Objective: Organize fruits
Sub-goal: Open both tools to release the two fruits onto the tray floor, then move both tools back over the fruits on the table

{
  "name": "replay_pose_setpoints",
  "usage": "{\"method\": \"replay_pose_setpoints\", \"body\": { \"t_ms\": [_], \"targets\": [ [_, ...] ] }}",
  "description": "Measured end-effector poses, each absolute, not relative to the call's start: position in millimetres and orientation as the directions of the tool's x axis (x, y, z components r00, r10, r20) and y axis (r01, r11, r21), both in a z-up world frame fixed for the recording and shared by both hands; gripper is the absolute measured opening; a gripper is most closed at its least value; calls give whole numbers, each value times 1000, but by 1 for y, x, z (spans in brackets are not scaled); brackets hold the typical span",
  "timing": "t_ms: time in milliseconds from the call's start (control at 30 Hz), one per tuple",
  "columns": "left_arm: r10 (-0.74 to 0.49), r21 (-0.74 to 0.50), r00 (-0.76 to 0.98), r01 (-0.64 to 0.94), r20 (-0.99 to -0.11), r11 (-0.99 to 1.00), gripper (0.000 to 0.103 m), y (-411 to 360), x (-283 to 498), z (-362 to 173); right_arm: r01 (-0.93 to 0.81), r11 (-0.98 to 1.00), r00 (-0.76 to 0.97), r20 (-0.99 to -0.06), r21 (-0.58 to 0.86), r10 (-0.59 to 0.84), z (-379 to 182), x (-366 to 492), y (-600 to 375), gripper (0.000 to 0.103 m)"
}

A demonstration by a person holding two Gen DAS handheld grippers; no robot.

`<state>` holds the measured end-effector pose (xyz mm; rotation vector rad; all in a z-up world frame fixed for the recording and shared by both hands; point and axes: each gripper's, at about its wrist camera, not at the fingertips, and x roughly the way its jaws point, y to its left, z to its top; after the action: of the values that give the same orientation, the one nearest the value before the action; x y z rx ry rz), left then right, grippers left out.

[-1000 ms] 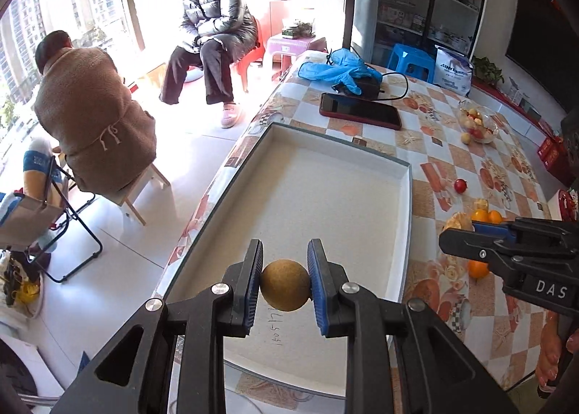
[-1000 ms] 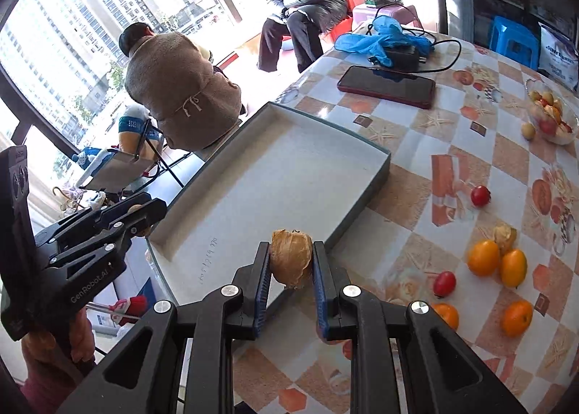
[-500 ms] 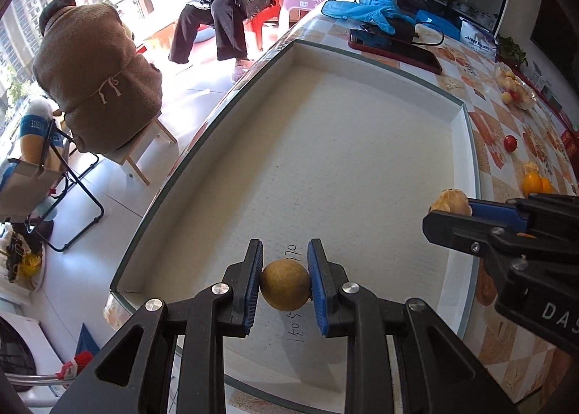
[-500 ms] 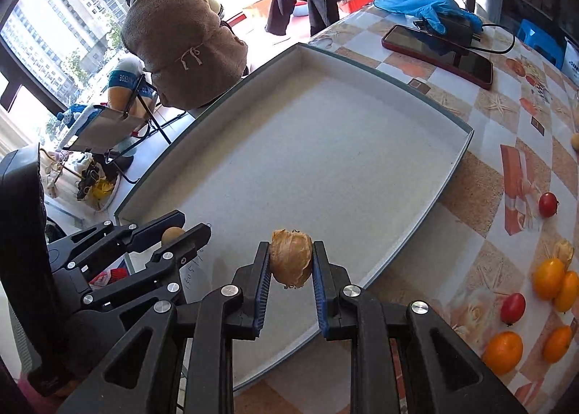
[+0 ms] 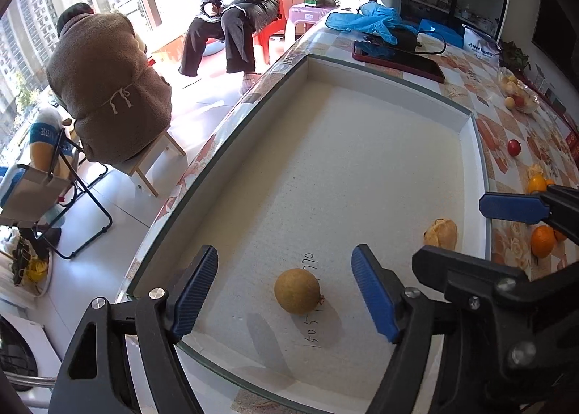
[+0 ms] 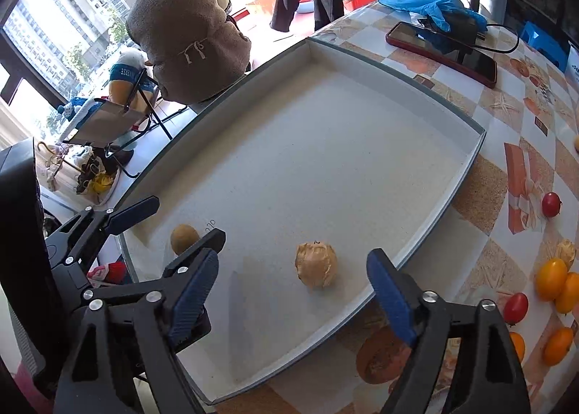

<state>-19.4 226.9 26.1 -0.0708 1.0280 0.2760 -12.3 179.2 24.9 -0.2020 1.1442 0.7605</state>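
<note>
A round brown fruit [image 5: 297, 291] lies on the floor of the shallow white tray [image 5: 362, 168], between the spread fingers of my left gripper [image 5: 286, 291], which is open. A papery tan husked fruit [image 6: 316, 264] lies in the same tray [image 6: 452, 193], between the spread fingers of my right gripper [image 6: 293, 287], also open. The husked fruit also shows in the left wrist view [image 5: 440, 233]; the brown fruit also shows in the right wrist view [image 6: 184, 237]. Loose orange fruits [image 6: 550, 278] and red fruits [image 6: 551, 204] lie on the tablecloth right of the tray.
A phone [image 5: 398, 60] and blue gloves [image 5: 369, 20] lie beyond the tray's far end. A glass bowl of fruit [image 5: 516, 94] stands at the far right. Two people sit past the table's left edge [image 5: 108, 88]. The two grippers are close together over the tray's near end.
Both grippers have opened and let go of their fruits, which now rest on the tray floor. Both had moved forward over the tray before that.
</note>
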Motion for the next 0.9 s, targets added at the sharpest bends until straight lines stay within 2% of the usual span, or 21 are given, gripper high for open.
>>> {"method": "replay_pose_setpoints", "body": {
  "t_ms": [200, 267, 467, 600, 900],
  "targets": [
    [194, 84, 490, -238, -850, 968, 81, 216, -17, 37, -637, 756, 307, -849, 152, 429, 48, -14, 163, 91],
    [169, 64, 490, -223, -855, 973, 81, 211, -16, 40, -610, 778, 338, -837, 153, 430, 54, -9, 151, 103],
    [139, 55, 512, -177, -848, 983, 81, 184, -11, 54, -519, 841, 392, -831, 154, 394, 63, 7, 103, 103],
    [110, 40, 517, -143, -849, 989, 81, 166, -4, 60, -440, 876, 373, -846, 199, 380, 54, 17, 64, 103],
    [53, 22, 520, -65, -852, 998, 81, 121, 14, 66, -222, 954, 394, -876, 202, 277, 33, 34, -44, 103]
  ]
}}
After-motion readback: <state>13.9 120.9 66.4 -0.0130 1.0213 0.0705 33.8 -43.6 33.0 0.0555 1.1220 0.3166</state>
